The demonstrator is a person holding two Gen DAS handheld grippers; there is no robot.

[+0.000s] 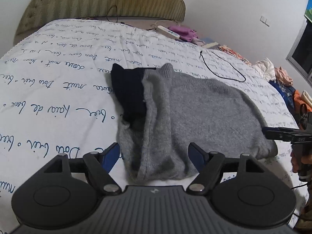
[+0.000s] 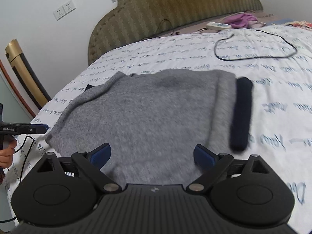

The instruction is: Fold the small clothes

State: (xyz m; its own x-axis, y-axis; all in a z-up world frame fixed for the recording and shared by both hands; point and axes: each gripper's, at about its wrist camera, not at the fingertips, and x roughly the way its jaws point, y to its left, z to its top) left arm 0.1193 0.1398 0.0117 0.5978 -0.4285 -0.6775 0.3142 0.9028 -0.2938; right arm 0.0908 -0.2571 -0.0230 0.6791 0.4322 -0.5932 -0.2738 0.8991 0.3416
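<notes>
1. Your left wrist view: the left gripper (image 1: 154, 156) hangs with jaws apart around the near folded edge of the grey sweater (image 1: 204, 113), its pads not pressing the cloth. A dark garment (image 1: 128, 91) peeks from the sweater's left fold. The right gripper (image 1: 280, 134) enters at the bed's (image 1: 48, 97) right edge.
2. Your right wrist view: jaws apart over the sweater mid-bed; a black cable (image 2: 257, 44) loops near the headboard (image 2: 175, 9). This picture is blurred.
</notes>
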